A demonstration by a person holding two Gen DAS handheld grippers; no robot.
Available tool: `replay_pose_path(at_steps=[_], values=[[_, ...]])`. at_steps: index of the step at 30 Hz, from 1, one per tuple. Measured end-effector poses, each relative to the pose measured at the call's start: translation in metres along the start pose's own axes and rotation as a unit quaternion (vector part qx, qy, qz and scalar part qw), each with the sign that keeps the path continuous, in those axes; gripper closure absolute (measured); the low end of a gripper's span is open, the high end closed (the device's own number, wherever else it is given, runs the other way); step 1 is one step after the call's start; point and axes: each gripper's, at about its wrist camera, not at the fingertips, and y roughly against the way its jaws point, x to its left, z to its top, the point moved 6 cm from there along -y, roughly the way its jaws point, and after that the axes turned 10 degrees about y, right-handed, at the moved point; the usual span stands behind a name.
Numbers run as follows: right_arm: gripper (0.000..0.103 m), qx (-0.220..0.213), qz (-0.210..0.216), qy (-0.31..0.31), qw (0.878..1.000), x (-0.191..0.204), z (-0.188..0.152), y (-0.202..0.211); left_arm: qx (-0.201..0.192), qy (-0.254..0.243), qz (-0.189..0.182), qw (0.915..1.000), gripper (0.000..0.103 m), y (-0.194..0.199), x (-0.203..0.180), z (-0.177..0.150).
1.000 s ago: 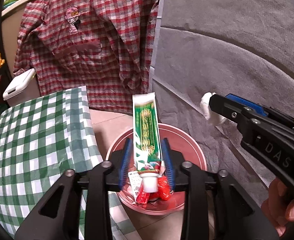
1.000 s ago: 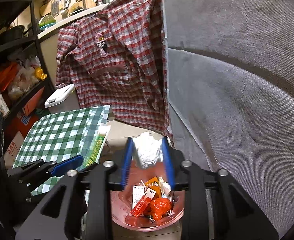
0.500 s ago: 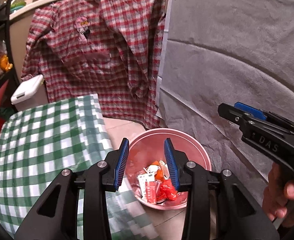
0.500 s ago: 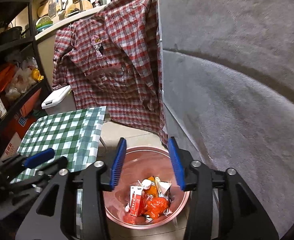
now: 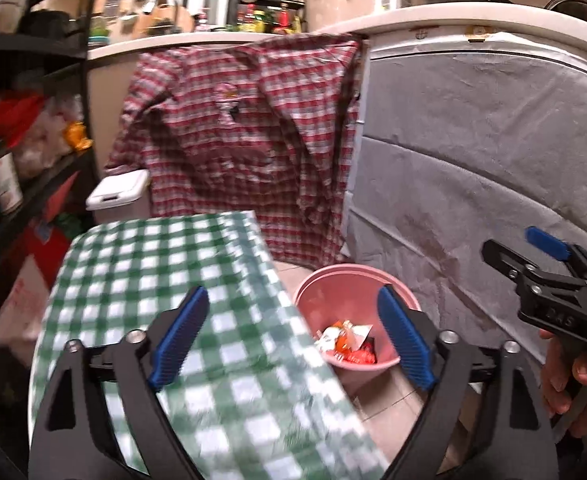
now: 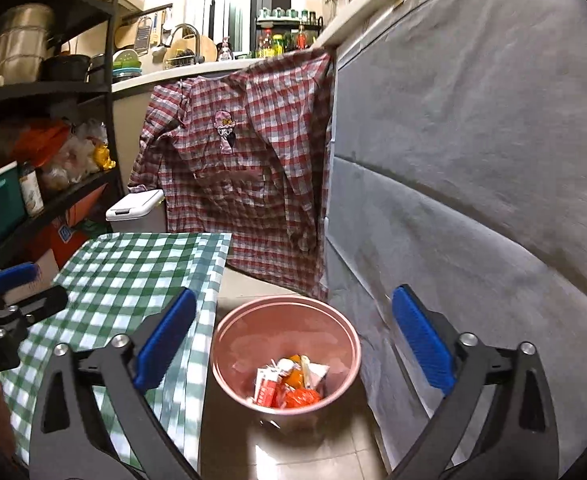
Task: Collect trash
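**Both tongs empty, trash in the bin: clear out and go for the next piece**

Left gripper (image 5: pixel 293 332): jaws opening, near full spread, nothing between the pads. Right gripper (image 6: pixel 293 336): same, opening wide, empty. The pink bin (image 6: pixel 229 344) sits on the floor between the checked tablecloth (image 6: pixel 133 264) and the grey-covered wall (image 6: pixel 473 200). The trash (image 6: pixel 289 384), red and orange wrappers plus a small carton, lies at the bottom of the bin.

Step in hand, by my read: the drop is done and both hands back off. Do it well: keep the jaws wide and don't clip the bin rim, since a light plastic bin probably tips easily.

Room: tight. The table edge runs just beside the bin on its left, the grey cover close on its right, and the plaid shirt (image 6: pixel 245 152) hangs behind. The two grippers are near each other, so the clean way out is up and back. No further trash shows in either view.
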Motion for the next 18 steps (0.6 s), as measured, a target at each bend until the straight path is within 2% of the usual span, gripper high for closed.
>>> replay_pose_path(at_steps=[3,6,9,13,18], values=[[0.005,0.003,-0.003,-0.008,1.000,0.006,-0.014,0.020,-0.011,0.004,0.020,0.9997,0.008,0.024,0.007,-0.018],[0.005,0.015,-0.011,-0.010,1.000,0.012,-0.031,0.038,-0.001,0.010,0.032,0.9994,0.008,0.043,0.011,-0.042],[0.005,0.024,-0.015,-0.008,1.000,0.017,-0.045,0.053,0.010,0.039,0.040,0.9984,0.008,0.057,0.017,-0.065],[0.005,0.037,-0.020,-0.004,0.999,0.020,-0.059,0.063,0.037,0.068,0.040,0.9962,0.008,0.055,0.023,-0.087],[0.005,0.048,-0.022,-0.005,0.999,0.019,-0.066,0.062,0.046,0.063,0.046,0.9959,0.008,0.047,0.020,-0.093]])
